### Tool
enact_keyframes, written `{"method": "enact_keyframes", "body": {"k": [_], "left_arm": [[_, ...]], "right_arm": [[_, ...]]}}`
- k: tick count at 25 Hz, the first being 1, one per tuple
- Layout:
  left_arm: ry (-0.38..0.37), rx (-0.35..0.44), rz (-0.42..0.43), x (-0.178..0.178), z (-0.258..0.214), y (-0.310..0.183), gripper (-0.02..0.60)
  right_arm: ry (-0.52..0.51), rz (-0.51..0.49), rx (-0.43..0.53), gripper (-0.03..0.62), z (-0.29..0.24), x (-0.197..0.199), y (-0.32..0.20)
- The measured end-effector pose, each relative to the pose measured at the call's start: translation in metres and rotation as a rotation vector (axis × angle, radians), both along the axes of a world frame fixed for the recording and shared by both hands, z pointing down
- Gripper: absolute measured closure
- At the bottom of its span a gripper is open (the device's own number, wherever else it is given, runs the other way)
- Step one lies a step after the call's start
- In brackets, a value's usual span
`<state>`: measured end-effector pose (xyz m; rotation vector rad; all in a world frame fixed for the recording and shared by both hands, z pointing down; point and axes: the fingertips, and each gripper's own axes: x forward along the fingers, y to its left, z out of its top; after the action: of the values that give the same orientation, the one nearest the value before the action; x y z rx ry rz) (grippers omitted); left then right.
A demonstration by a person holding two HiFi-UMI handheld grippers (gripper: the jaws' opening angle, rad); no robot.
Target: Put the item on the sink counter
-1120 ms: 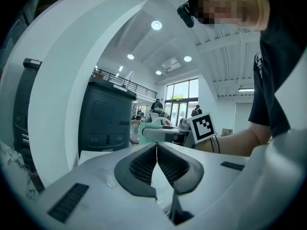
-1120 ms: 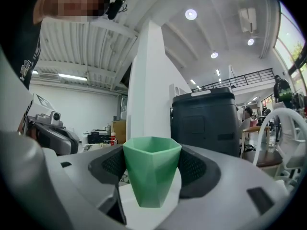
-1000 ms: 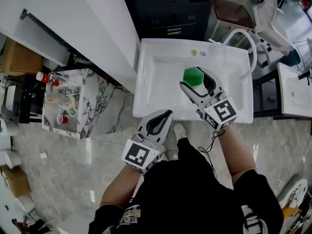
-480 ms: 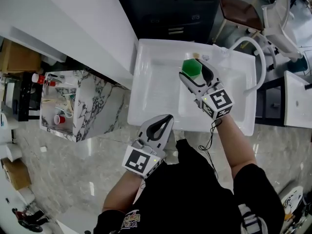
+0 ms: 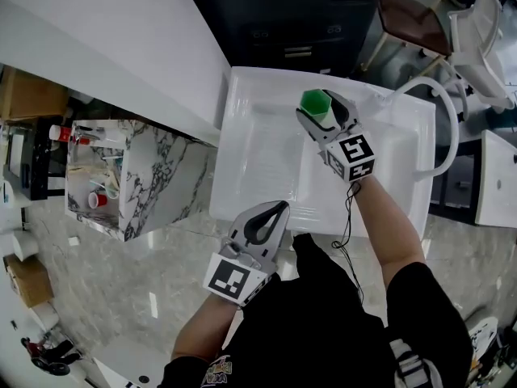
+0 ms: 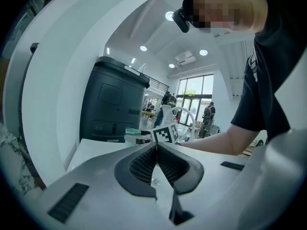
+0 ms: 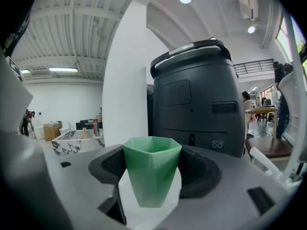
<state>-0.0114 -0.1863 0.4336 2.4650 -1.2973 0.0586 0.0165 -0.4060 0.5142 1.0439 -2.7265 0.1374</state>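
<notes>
Right tool [image 5: 321,111] clamps a faceted, matte green cup [image 7: 151,176] over the glossy white sink's [image 5: 258,168] far edge; left tool [image 6: 157,152], ribbed pads [image 6: 143,165] touching, is closed.

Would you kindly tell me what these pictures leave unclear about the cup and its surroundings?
1. Underside of the green cup: head view, covered by the cup itself and the right gripper; contact with the sink counter unclear.
2. Items in the marble box: head view, too small.

Left tongs [image 5: 278,208] closed, right tongs [image 5: 321,108] clamped
</notes>
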Motion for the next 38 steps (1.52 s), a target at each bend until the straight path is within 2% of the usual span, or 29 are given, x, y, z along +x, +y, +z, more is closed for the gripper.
{"method": "enact_keyframes", "body": {"k": [6,18,25,28,33,38], "left_arm": [[-0.036,0.003,-0.012,-0.01,0.013,-0.01,0.565],[-0.008,-0.044,-0.042,-0.023,0.022,-0.025,0.565],[0.008,-0.069,-0.054,-0.029,0.029,-0.03,0.565],[-0.007,-0.054,-0.048,-0.033,0.034,-0.03,0.565],[0.019,-0.089,-0.055,-0.033,0.035,-0.034,0.565],[0.022,-0.087,-0.051,-0.031,0.037,-0.036,0.565]], "right_arm": [[0.031,0.006,-0.014,0.229,0.031,-0.011,-0.032],[0.065,0.03,-0.036,0.229,0.071,-0.033,-0.075],[0.062,0.032,-0.03,0.229,0.078,-0.043,-0.085],[0.059,0.037,-0.033,0.229,0.081,-0.044,-0.087],[0.04,0.045,-0.038,0.229,0.086,-0.041,-0.089],[0.016,0.05,-0.047,0.227,0.087,-0.039,-0.09]]}}
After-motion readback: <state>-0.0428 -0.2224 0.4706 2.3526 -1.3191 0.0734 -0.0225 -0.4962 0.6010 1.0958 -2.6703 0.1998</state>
